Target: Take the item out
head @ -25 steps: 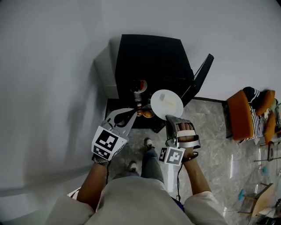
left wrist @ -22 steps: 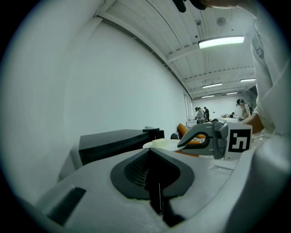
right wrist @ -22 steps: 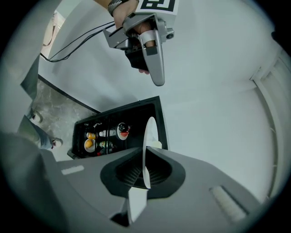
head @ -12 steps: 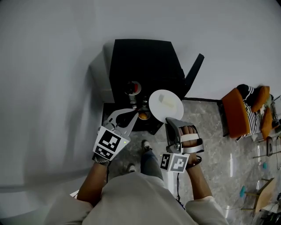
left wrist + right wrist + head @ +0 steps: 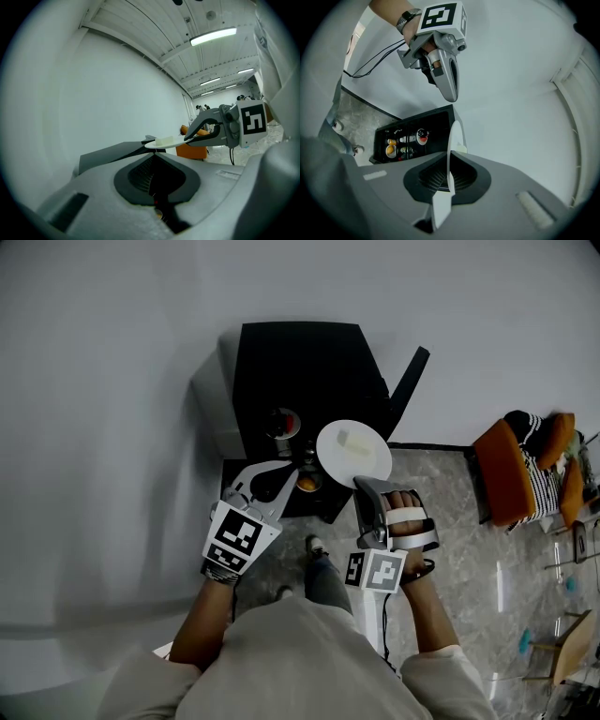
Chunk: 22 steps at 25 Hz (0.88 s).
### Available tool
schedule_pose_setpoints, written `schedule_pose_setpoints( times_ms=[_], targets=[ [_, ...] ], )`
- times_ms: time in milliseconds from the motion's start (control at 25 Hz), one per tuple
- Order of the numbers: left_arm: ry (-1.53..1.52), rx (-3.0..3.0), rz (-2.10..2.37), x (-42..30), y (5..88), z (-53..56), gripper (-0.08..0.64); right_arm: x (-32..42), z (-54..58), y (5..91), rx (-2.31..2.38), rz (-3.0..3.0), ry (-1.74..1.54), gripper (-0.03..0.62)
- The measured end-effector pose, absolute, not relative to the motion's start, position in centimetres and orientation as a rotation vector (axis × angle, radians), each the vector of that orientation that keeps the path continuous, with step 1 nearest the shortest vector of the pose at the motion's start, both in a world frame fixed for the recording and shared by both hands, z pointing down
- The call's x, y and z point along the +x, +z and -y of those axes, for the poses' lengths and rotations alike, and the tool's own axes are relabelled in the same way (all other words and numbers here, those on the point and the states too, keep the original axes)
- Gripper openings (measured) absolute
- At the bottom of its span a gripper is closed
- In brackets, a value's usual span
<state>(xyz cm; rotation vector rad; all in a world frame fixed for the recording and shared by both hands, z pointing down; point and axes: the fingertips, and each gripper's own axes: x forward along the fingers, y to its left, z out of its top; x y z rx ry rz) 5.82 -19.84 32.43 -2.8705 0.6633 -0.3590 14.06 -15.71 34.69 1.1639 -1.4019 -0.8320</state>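
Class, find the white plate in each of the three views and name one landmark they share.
Head view: white plate at centre, before the black cabinet.
Left gripper view: edge-on at centre, held by the right gripper.
Right gripper view: edge-on, centre, gripped between the fingers.
Shared landmark: the pale block on it.

White plate [image 5: 353, 452] w/ pale block [image 5: 344, 440] in right claw [image 5: 364, 484], by open black cabinet [image 5: 300, 362]; left claw [image 5: 286, 470] alongside.

My head camera looks steeply down from above onto the black cabinet [image 5: 300, 371]. Each gripper camera sits close behind its own jaws, facing along them — the left one catches my right gripper [image 5: 190, 138], the right one my left gripper [image 5: 450, 98]. All three share the white plate [image 5: 361, 465].
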Motion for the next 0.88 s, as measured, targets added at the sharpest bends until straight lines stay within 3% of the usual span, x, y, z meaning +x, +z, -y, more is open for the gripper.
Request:
schedule_pose_setpoints(
  times_ms=[880],
  targets=[
    [-0.372, -2.865, -0.667, 4.7, 33.3, 20.1, 0.003, 12.0, 16.4, 35.4, 1.133, 1.413, -0.844, 0.015]
  ],
)
